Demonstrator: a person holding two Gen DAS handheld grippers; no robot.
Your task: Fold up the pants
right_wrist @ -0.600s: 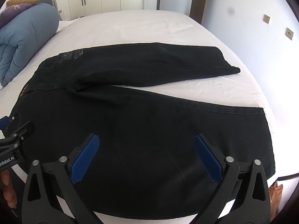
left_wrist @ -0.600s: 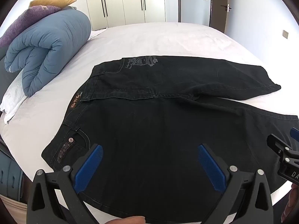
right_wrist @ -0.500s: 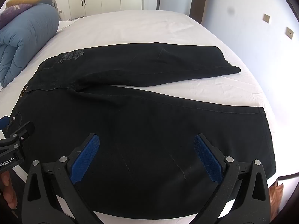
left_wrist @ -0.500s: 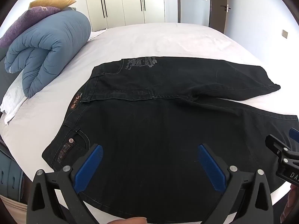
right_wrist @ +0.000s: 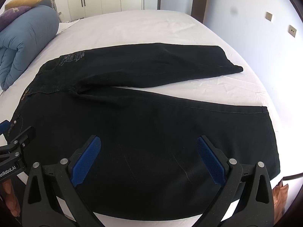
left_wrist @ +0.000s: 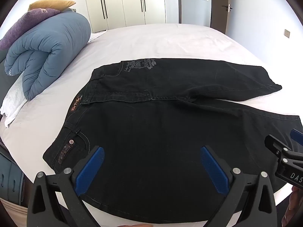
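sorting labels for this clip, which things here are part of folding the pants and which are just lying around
Part of the job:
black pants
left gripper
right gripper
bed

Just lying about:
blue duvet
purple pillow
yellow pillow

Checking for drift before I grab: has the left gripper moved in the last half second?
No. The left gripper sits the same against the pants and the blue duvet.

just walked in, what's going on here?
A person holds a gripper in each hand over black pants spread flat on a white bed, legs apart in a V. The left gripper is over the waist end, the right gripper over the near leg. Both are open and hold nothing. No fold has been made yet.
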